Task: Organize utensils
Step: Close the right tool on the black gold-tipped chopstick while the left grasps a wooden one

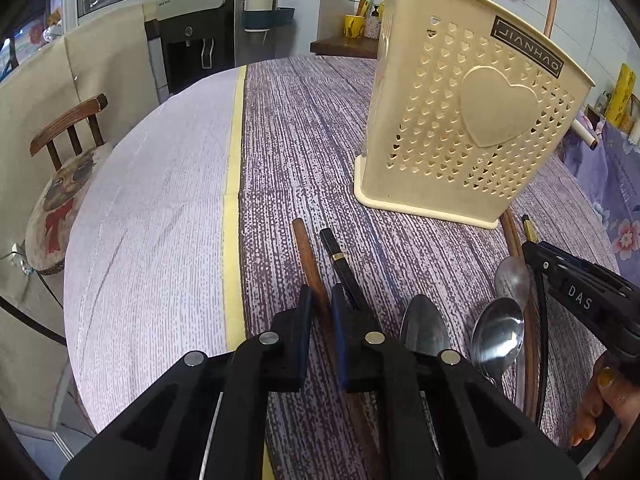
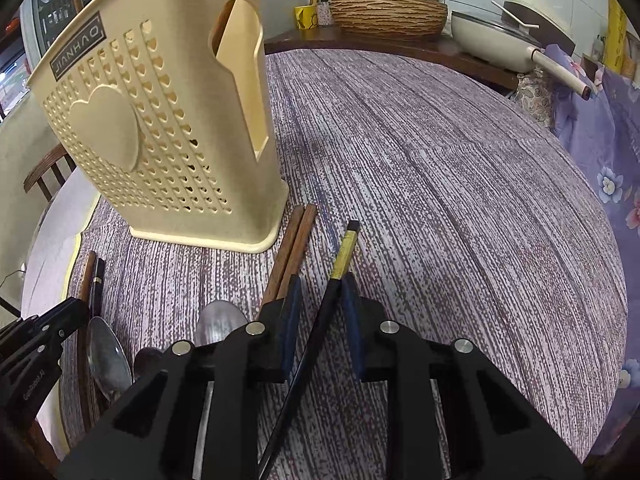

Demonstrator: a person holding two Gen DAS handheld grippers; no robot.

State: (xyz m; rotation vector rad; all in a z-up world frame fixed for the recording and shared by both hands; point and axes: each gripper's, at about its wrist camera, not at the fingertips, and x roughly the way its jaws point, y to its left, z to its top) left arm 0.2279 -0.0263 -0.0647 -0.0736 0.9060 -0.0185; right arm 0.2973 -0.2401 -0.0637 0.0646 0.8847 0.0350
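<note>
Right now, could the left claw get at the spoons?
Probably not yet: the left claw is shut on a brown chopstick. The spoons lie uncovered just beside it, so once freed, the way looks clear.

My table's striped purple cloth point(image 2: 460, 184); wooden chair w/ pug cushion point(image 1: 60, 200) at left; water dispenser point(image 1: 196, 36) behind; woven basket point(image 2: 388, 14), maybe wicker.

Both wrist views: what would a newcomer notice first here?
The tall cream utensil holder with its raised heart stands upright on the purple striped tablecloth. In front of it lie spoons and chopsticks. The left gripper clamps a brown chopstick; a black, gold-banded chopstick lies between the right gripper's jaws.
</note>
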